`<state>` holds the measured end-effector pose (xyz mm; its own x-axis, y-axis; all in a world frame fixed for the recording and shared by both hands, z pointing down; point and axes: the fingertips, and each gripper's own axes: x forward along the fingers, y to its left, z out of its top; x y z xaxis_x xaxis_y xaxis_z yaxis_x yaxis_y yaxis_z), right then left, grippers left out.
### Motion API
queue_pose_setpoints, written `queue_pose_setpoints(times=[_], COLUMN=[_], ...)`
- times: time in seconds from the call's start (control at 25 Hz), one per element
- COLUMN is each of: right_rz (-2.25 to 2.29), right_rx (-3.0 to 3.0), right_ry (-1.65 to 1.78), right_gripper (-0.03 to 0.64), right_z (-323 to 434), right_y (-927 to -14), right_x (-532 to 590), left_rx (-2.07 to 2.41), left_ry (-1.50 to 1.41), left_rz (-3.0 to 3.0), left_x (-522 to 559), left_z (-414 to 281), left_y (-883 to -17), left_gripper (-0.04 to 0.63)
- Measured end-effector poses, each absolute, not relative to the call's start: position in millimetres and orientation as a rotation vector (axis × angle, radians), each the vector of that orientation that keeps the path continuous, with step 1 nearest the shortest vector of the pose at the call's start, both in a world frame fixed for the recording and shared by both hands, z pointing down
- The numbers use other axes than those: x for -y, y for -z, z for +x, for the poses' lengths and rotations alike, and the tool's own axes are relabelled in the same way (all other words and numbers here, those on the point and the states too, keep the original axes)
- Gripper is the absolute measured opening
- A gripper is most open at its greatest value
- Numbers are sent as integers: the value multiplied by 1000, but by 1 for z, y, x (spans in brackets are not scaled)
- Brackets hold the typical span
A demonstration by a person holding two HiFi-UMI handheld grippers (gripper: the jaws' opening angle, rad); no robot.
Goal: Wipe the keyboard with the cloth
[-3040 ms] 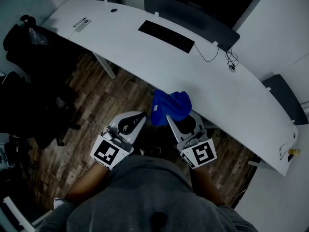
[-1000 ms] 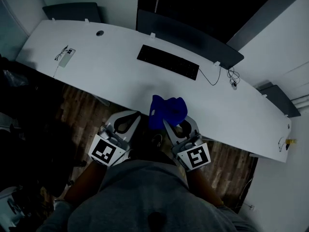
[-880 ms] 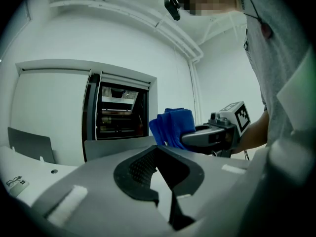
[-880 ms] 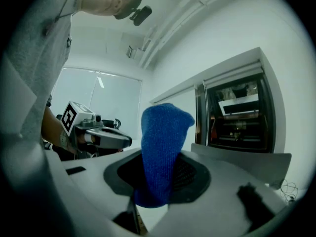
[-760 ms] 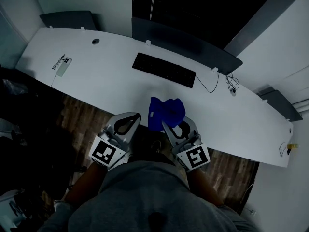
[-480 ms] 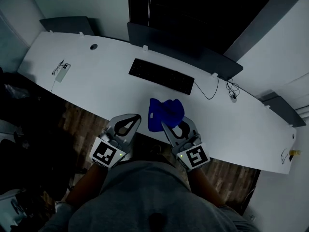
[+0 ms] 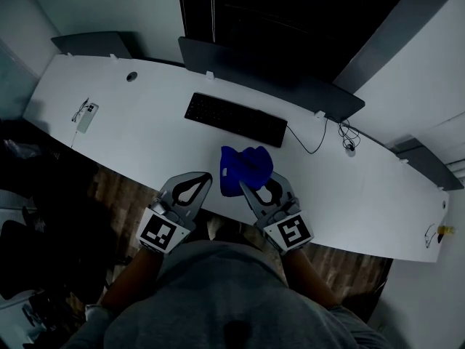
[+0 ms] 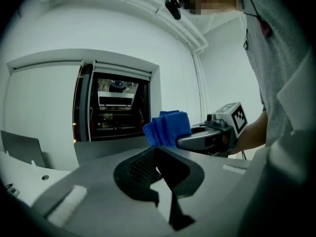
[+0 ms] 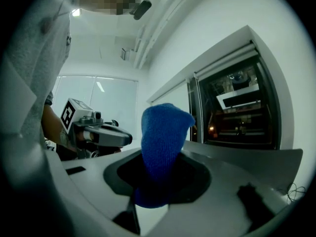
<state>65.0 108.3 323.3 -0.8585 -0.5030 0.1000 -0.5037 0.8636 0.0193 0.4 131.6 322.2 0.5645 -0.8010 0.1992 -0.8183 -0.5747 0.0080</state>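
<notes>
A black keyboard (image 7: 236, 119) lies on the white curved desk (image 7: 145, 133), in front of a dark screen. My right gripper (image 7: 245, 187) is shut on a bunched blue cloth (image 7: 245, 169), which hangs over the desk's front part, just short of the keyboard. In the right gripper view the cloth (image 9: 163, 137) stands up out of the jaws and hides what is behind it. My left gripper (image 7: 201, 177) hovers at the desk's front edge, left of the cloth, shut with nothing in it. The left gripper view shows the cloth (image 8: 168, 128) and the right gripper (image 8: 207, 138) beside it.
A phone (image 7: 83, 115) lies at the desk's far left, near a cable hole (image 7: 131, 76). A thin cable (image 7: 305, 142) runs from the keyboard's right end to a coil (image 7: 349, 142). Below the desk edge is wooden floor (image 7: 120, 187).
The desk and keyboard have drawn closer to both grippers. The cloth, once over the floor in front of the desk, now hangs over the desk's surface. Both grippers keep their hold.
</notes>
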Motion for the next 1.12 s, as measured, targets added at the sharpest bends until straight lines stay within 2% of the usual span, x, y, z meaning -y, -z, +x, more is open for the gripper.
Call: queue_pose_setpoints(times=[0.52, 1.12], right_rz=[906, 853], right_rx=[2814, 2593], right_ry=[-7, 112], right_gripper=[132, 133], right_z=[14, -85], right_y=[-341, -392], right_x=[-45, 47], left_rx=[1225, 1091], left_ry=[-254, -244], left_rz=[2735, 2720], left_x=[-61, 27], left_z=[-55, -148], left_y=[-347, -389], left_gripper=[9, 8])
